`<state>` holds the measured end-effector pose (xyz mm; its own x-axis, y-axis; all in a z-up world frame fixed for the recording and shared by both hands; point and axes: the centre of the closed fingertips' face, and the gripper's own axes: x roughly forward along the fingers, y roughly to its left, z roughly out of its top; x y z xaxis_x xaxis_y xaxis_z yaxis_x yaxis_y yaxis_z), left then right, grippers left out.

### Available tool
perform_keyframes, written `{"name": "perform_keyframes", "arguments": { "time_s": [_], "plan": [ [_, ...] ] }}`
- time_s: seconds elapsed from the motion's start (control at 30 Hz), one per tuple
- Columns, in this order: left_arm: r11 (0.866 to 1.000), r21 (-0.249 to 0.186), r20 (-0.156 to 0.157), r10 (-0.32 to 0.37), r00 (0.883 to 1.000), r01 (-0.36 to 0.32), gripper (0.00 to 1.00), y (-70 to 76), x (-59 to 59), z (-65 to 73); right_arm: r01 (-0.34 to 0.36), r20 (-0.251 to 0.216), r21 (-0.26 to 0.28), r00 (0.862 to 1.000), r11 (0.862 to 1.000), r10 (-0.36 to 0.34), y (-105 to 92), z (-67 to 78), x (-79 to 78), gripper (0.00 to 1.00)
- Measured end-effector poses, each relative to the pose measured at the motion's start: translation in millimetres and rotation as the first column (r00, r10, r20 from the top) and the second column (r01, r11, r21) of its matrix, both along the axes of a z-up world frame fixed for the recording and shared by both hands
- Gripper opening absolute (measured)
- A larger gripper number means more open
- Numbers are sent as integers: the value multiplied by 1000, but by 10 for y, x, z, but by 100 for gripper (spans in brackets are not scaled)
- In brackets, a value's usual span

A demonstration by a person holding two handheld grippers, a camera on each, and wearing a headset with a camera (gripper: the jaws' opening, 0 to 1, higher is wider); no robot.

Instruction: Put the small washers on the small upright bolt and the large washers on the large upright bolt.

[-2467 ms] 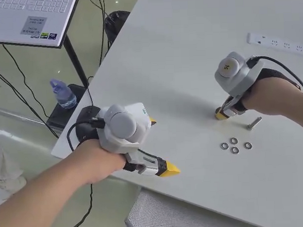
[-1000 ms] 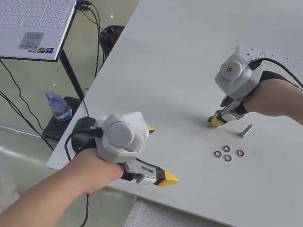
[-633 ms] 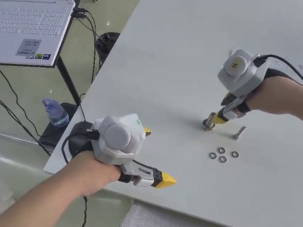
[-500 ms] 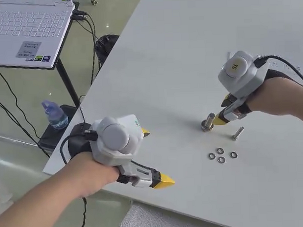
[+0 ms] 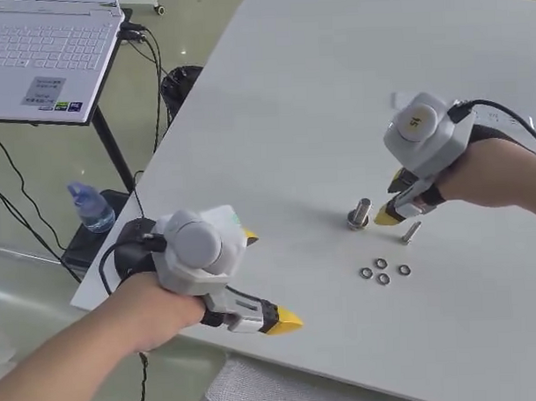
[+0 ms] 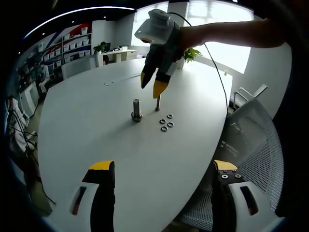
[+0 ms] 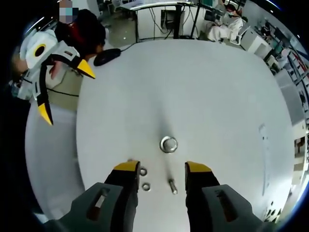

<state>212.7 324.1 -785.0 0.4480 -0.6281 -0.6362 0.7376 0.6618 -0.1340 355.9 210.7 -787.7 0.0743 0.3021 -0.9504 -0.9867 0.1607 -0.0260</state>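
The large bolt stands upright on its head on the white table; from above in the right gripper view it is a round ring. My right gripper hovers just right of it, open, holding nothing. The small bolt lies on its side below that gripper, between its jaws in its own view. Several washers lie in a cluster in front. My left gripper is open at the table's near-left edge, well away from the bolts.
A laptop sits on a stand left of the table, with cables and a water bottle on the floor below. A mesh chair is tucked at the near edge. The table is bare white beyond the bolts.
The right gripper let go of the large bolt, which now stands alone, and drew back slightly to the right. The left gripper stayed at the table edge; the camera shifted.
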Motion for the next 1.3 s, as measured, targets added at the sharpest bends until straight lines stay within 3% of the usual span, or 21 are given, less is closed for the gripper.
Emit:
{"name": "perform_keyframes", "arguments": {
  "time_s": [0.27, 0.63, 0.97, 1.03, 1.3],
  "plan": [
    [1000, 1, 0, 2, 1000, -2, 82, -22, 4, -6, -17, -6, -20, 1000, 1000, 17, -295, -50, -104, 39],
    [1000, 5, 2, -8, 1000, 8, 82, -87, 26, 6, -15, -27, -9, 1000, 1000, 15, -523, -29, -297, 38],
    [1000, 0, 3, -10, 1000, 10, 81, -110, 46, 44, 2, -36, 5, 999, 1000, -2, -593, -105, -373, 38],
    [1000, 2, 3, -11, 1000, 11, 81, -120, 49, 47, -9, -14, 21, 1000, 1000, 9, -568, -120, -355, 36],
    [1000, 4, 0, -21, 1000, 21, 81, -160, 44, 45, -1, -31, 7, 1000, 1000, 1, -569, -273, -391, 36]
  ]
}}
